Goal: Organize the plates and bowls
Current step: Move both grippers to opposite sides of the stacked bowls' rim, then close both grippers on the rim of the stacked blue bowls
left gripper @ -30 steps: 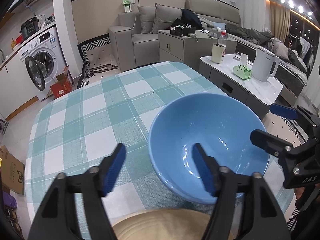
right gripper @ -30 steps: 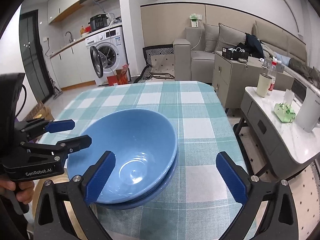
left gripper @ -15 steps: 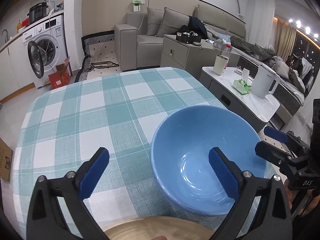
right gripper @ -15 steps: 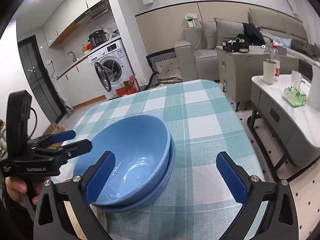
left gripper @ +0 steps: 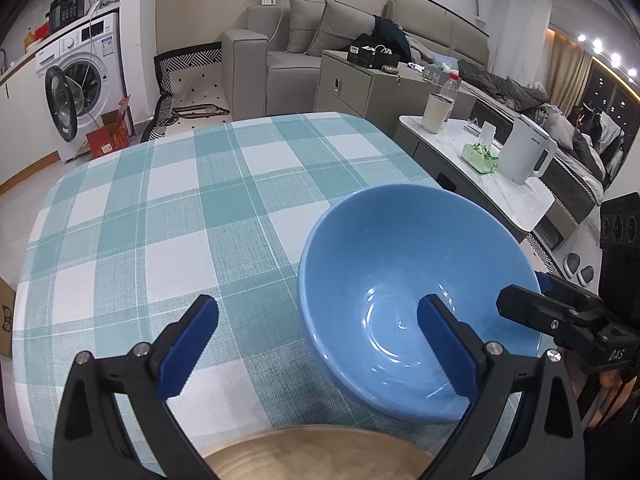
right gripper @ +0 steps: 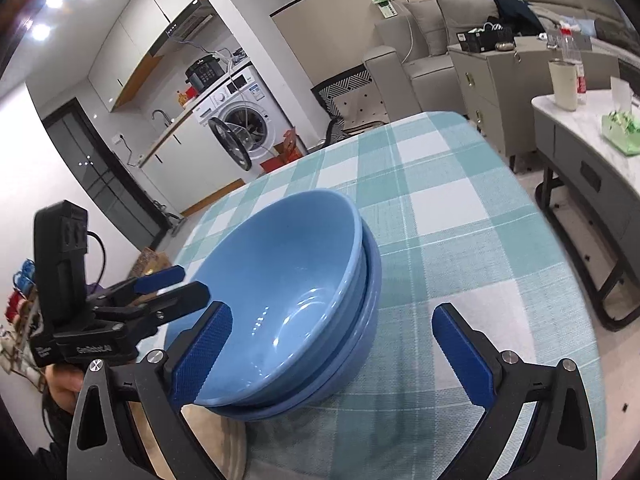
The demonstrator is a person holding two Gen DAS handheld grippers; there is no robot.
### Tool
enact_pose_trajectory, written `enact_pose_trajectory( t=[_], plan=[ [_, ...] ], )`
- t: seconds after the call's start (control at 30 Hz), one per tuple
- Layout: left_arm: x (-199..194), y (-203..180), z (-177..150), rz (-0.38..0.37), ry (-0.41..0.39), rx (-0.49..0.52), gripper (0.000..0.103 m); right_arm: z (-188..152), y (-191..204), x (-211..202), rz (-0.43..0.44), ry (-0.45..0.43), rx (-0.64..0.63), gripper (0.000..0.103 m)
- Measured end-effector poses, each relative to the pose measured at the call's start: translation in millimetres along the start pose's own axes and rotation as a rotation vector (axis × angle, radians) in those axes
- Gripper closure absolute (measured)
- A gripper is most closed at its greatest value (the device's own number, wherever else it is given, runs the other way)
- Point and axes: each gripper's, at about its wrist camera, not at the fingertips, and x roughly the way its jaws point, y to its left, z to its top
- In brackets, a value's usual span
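Since a second ago, the left gripper (left gripper: pixel 316 344) has just been opening its jaws off the near rim of the upper blue bowl (left gripper: pixel 416 280), now nested in the lower blue bowl (right gripper: pixel 370 300) on the checked tablecloth (left gripper: pixel 180 220). At three o'clock, the right gripper (right gripper: pixel 332 352) gapes wide, clasping nothing.

Left gripper (left gripper: pixel 316 332) is held tilted downward, jaws spread wide after just having been opening; nothing is pressed by the pads. Right gripper (right gripper: pixel 332 340) is angled down likewise, jaws wide apart, nothing gripped.
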Motion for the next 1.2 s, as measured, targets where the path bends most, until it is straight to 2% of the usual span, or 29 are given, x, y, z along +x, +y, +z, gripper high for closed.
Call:
enact_pose_trajectory(
  t=[0.37,0.57,0.63,0.7,0.9,0.93,1.2],
  plan=[
    [13,1,-2,-0.049,0.038,-0.044,0.005,-6,-7,15,0.063,0.032,0.093,0.001],
    [21,0,-5,-0.072,0.074,-0.055,0.027,-10,-3,22,0.077,0.046,0.093,0.001],
    [21,-2,-6,-0.076,0.078,-0.051,0.043,-10,-1,22,0.085,0.044,0.091,0.001],
    [21,-3,-6,-0.078,0.077,-0.051,0.052,-11,0,21,0.088,0.041,0.089,0.001],
    [19,-4,-8,-0.067,0.069,-0.051,0.061,-12,5,17,0.087,0.035,0.074,0.007],
    [20,-4,-8,-0.064,0.07,-0.052,0.061,-12,7,18,0.09,0.036,0.067,0.011],
    [20,-6,-8,-0.039,0.07,-0.054,0.064,-14,16,13,0.012,0.039,0.02,0.022]
  ],
)
